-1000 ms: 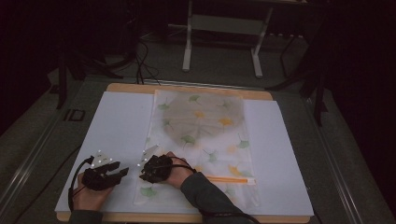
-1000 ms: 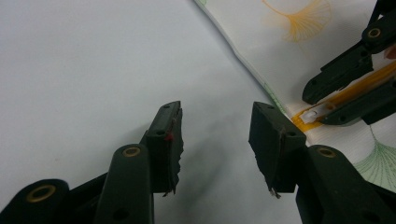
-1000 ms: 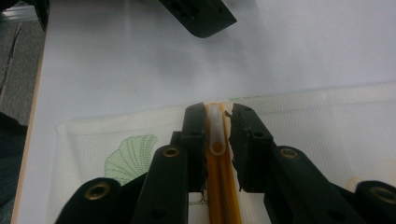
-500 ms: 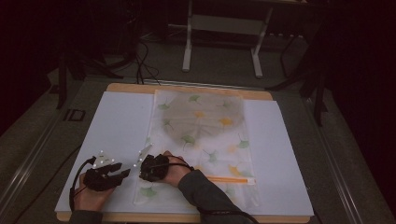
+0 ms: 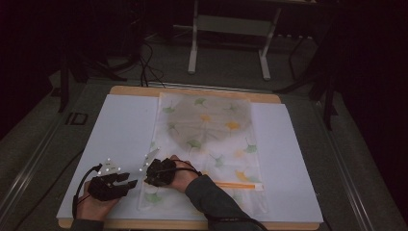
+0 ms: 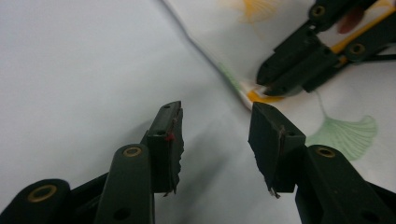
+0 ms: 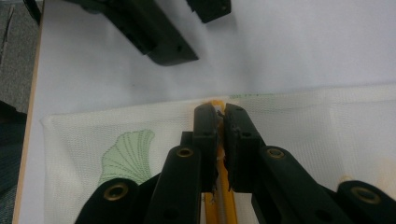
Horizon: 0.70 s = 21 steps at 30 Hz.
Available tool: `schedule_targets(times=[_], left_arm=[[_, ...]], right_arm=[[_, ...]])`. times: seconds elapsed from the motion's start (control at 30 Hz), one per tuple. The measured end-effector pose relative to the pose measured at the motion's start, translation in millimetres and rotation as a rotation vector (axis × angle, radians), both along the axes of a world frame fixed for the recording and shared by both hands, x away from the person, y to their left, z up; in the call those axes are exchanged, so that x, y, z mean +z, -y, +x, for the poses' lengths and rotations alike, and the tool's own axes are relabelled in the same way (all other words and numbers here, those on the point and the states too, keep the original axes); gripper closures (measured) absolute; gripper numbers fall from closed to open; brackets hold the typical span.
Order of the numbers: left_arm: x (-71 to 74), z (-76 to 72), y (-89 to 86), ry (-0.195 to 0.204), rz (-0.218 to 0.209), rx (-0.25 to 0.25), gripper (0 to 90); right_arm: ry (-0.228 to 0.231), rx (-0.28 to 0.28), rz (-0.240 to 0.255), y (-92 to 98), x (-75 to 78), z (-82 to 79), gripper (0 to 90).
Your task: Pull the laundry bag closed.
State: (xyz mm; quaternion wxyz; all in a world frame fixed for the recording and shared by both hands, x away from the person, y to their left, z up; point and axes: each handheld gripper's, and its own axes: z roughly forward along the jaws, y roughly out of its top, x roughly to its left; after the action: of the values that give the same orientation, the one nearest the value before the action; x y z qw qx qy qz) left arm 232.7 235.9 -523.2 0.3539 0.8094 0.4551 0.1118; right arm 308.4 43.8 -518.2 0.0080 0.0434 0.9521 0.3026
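Note:
A white mesh bag (image 5: pixel 207 144) printed with green and yellow leaves lies flat on the white sheet (image 5: pixel 120 125). An orange zipper (image 5: pixel 238 184) runs across the end of the bag nearest me. My right gripper (image 7: pixel 222 114) has just been closing and is shut on the zipper's end (image 7: pixel 219 205) at the bag's left edge; the high view shows this gripper (image 5: pixel 146 174) there too. My left gripper (image 6: pixel 215 121) stands open just beside it over bare sheet, nothing between its jaws. In its view the right gripper's fingertips (image 6: pixel 268 81) pinch the orange strip (image 6: pixel 264 97).
A greyish round shape (image 5: pixel 211 115) shows through the bag's far half. The sheet covers a wooden table (image 5: pixel 192 91), whose front edge lies right under both hands. A metal stand (image 5: pixel 231 29) and cables are on the dark floor beyond.

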Motion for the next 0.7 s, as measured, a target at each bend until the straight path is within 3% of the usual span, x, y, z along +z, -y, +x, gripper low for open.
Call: schedule_targets(times=[0.5, 0.57, 0.7], left_arm=[[4.3, -1.3, 9.0, -0.029, -0.053, -0.043, 56.6], [1.2, 1.0, 15.2, -0.065, -0.063, -0.072, 57.1], [-3.6, 5.4, 21.9, -0.098, -0.071, -0.071, 57.4]], right_arm=[[0.014, -0.012, 0.011, 3.3, 0.6, -2.6, 84.2], [0.017, -0.017, 0.014, 4.3, 1.5, -2.8, 84.2], [0.02, -0.018, 0.015, 6.0, 2.5, -2.2, 84.2]])
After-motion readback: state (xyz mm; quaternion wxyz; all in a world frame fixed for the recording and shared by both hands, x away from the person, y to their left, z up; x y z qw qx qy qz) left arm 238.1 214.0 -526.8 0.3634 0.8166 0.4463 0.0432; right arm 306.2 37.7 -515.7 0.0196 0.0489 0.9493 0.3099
